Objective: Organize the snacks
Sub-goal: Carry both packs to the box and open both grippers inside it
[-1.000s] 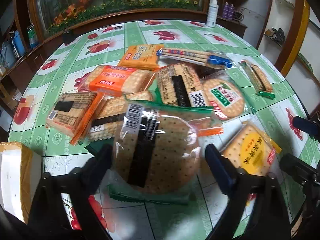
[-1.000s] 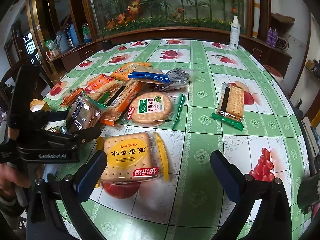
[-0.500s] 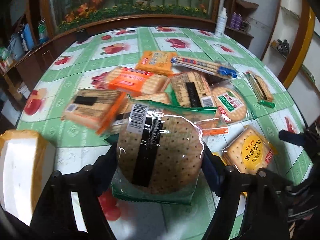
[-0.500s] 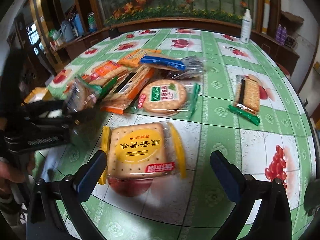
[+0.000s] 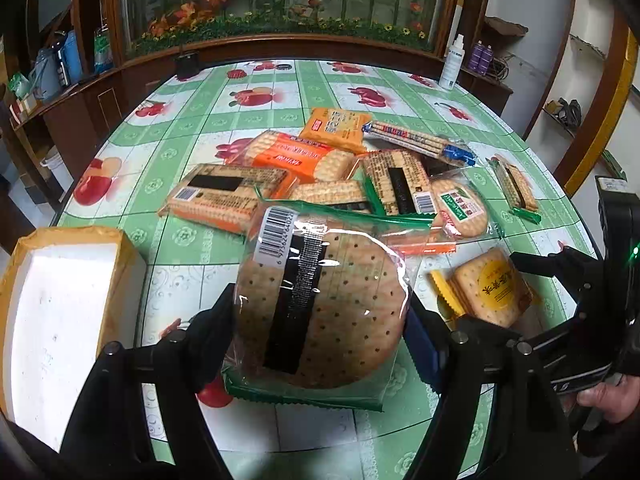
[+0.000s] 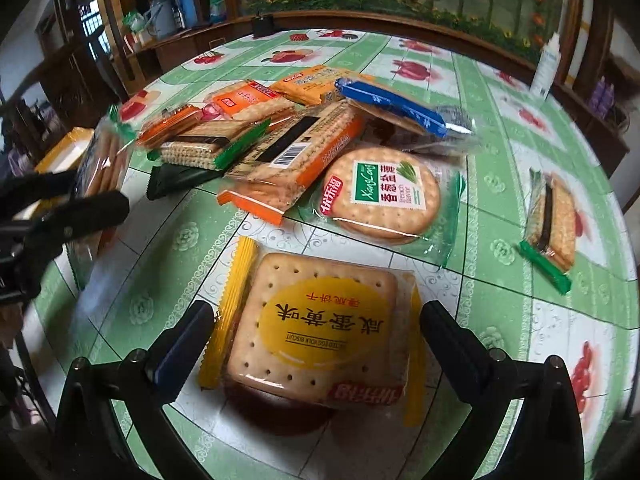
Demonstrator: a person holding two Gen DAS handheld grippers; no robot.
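Between the left gripper's (image 5: 320, 320) fingers a round cracker pack (image 5: 320, 304) is clamped and held clear of the table (image 5: 180, 120), its lower edge hidden at 6 o'clock. The right gripper's (image 6: 316, 340) jaws are spread, untouching, astride a yellow cracker pack (image 6: 320, 328). A box (image 5: 60, 312) is cut off at 9 o'clock.

The round cracker pack (image 5: 320, 308) hides the desk (image 5: 192, 136) beneath it and the inner faces of the left fingers (image 5: 212, 320). The white box (image 5: 52, 320) runs off the left edge. In the right wrist view that pack is blurred, its print unreadable
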